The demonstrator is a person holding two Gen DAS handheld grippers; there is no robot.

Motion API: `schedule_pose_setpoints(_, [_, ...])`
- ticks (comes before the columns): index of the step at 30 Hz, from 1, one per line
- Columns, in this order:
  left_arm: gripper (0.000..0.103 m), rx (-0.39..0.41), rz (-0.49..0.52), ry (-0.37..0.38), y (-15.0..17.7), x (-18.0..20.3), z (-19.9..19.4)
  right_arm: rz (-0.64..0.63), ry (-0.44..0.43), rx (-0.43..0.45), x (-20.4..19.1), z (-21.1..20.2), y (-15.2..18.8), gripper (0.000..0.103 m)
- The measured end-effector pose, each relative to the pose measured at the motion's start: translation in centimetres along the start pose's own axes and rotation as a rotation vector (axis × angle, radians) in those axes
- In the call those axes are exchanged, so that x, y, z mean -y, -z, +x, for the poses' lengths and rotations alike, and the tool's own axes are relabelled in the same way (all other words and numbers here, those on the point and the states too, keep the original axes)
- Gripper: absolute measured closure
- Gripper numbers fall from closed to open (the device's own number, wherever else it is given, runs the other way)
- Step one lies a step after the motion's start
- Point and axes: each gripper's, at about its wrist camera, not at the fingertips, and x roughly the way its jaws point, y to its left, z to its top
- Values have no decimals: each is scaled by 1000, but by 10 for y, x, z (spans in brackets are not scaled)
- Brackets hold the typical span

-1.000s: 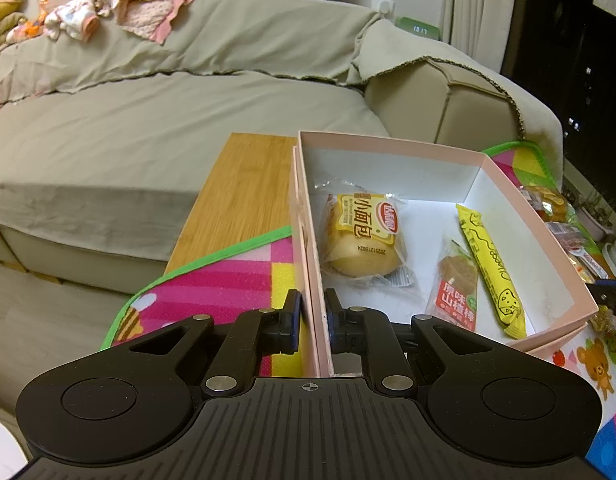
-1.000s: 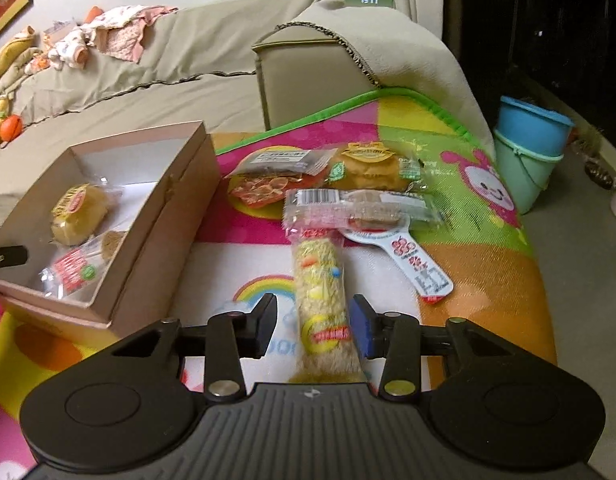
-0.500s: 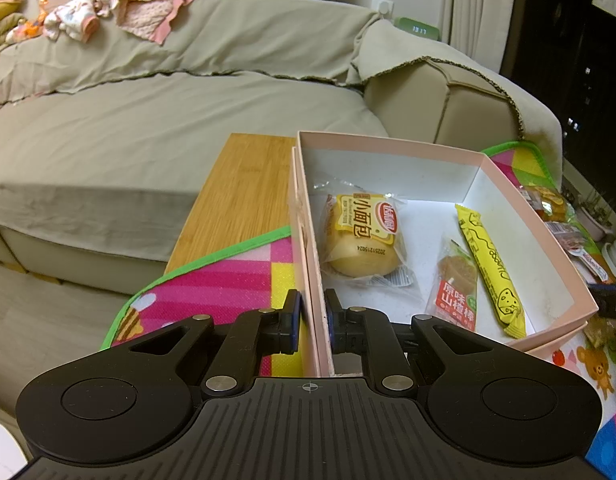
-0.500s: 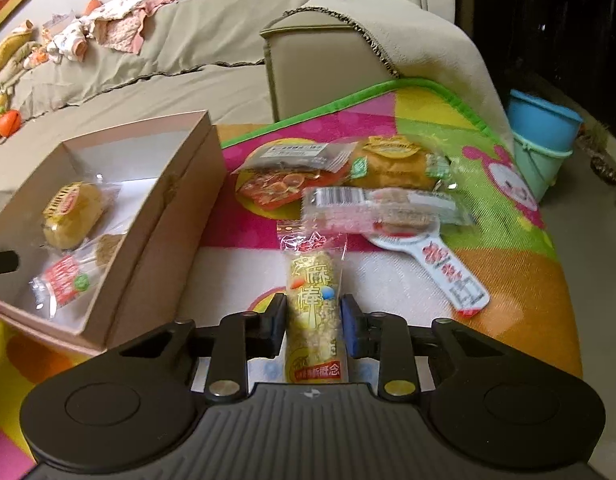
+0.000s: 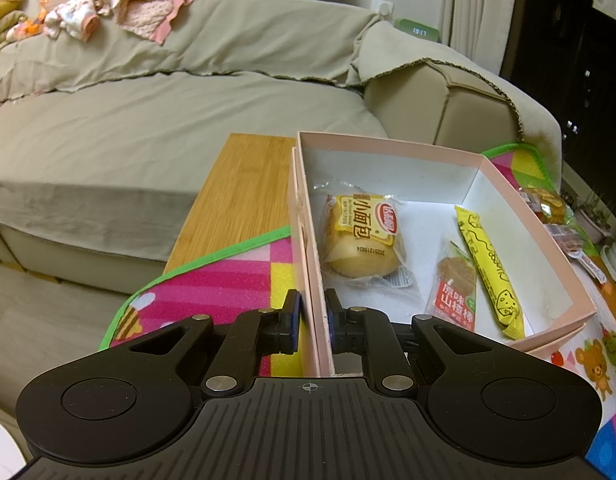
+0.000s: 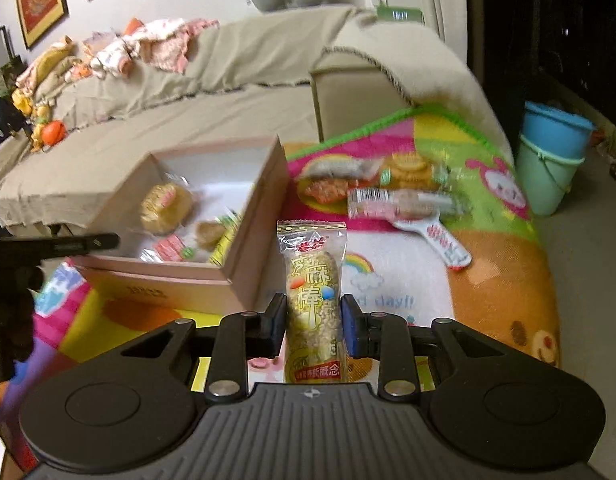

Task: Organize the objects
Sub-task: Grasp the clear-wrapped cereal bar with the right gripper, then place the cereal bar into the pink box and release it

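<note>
Mat point(image 6: 504, 280) beside sofa point(image 5: 148, 128) | left gripper point(image 5: 311, 322) clamps box wall point(image 5: 308, 240) | right gripper point(image 6: 313, 322) holds snack bar point(image 6: 314, 300)

Dim warm indoor light — fisheye-bent edges, right view motion-blurred.

A second ago the right gripper point(image 6: 313, 322) was open around the sesame snack bar point(image 6: 314, 312) lying on the play mat point(image 6: 504, 280). Then it squeezed shut on the bar. Now the bar is up off the mat, held between the two fingers, and it has come closer to the pink box point(image 6: 252, 248), near the box's right wall.
</note>
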Motion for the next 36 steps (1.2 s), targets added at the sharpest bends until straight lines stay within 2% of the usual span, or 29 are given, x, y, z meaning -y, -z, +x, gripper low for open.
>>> schedule_pose_setpoints(8, [88, 0, -4, 10, 0, -2, 1, -30, -85, 134, -29, -35, -39, 75])
schedule_pose_setpoints(15, [87, 1, -7, 18, 1, -4, 2, -78, -141, 186, -60, -29, -69, 75])
schedule_pose_setpoints(23, [87, 7, -10, 26, 1, -6, 2, -75, -185, 154, -87, 8, -90, 75])
schedule_pose_setpoints(31, [86, 9, -11, 37, 3, -8, 2, -30, -179, 106, -107, 63, -112, 75])
schedule_pose_setpoints(34, [86, 10, -10, 36, 3, -9, 2, -20, -195, 87, -113, 83, -115, 73])
schedule_pose_setpoints(36, [86, 10, -10, 36, 3, -8, 2, -10, -212, 74, -112, 89, -115, 68])
